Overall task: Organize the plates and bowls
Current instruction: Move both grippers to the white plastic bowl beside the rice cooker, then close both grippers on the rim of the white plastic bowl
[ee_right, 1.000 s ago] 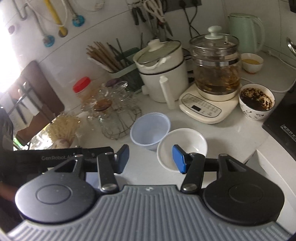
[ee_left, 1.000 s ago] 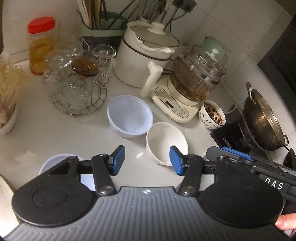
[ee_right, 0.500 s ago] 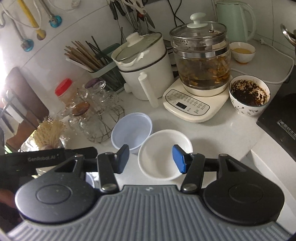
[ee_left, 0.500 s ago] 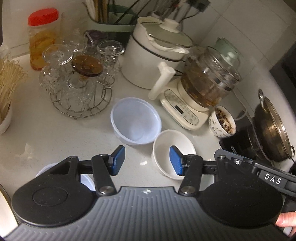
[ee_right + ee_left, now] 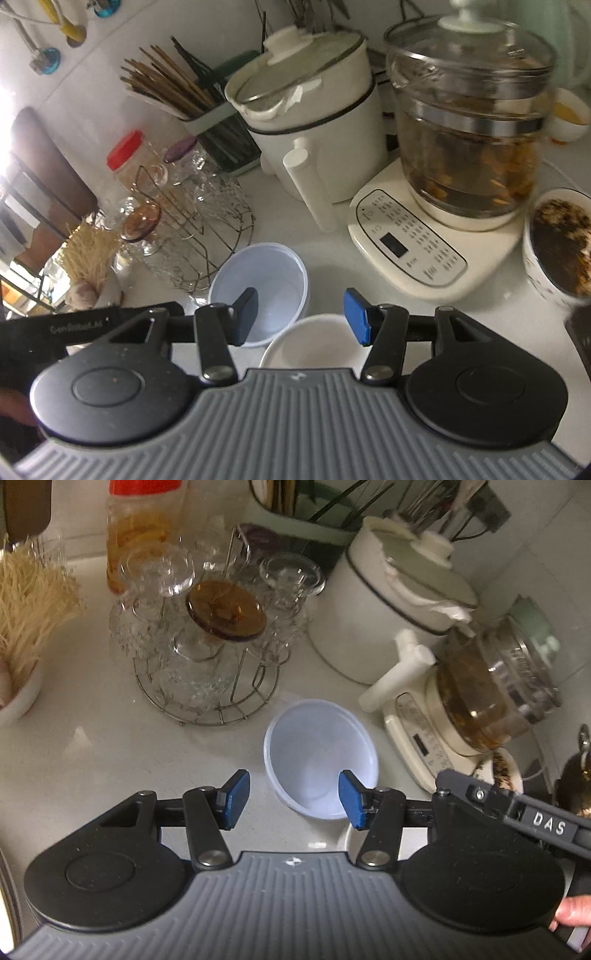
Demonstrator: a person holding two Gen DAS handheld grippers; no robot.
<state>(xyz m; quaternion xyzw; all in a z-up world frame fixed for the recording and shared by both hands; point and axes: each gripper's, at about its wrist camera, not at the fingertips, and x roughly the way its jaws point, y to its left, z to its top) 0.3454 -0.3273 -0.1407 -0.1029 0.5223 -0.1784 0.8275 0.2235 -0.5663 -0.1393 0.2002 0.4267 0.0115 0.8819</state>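
Crowded white countertop: we hold left gripper [image 5: 291, 794] and right gripper [image 5: 301, 315] both spread, empty; right sits directly over white bowl [image 5: 314, 343], translucent bowl [image 5: 262, 284] touching, toward the back edge.

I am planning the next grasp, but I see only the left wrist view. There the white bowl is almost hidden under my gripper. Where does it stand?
Observer: In the right wrist view the white bowl stands upright on the counter, just beside the plastic bowl, nearer to the camera and to its right.
Operator: Does the right gripper hold it?
Observer: No. The right gripper is open, and the far rim of the white bowl shows in the gap between its fingers.
Operator: Is there another bowl that I miss?
Observer: Yes. A small bowl with yellow liquid stands behind the glass kettle.
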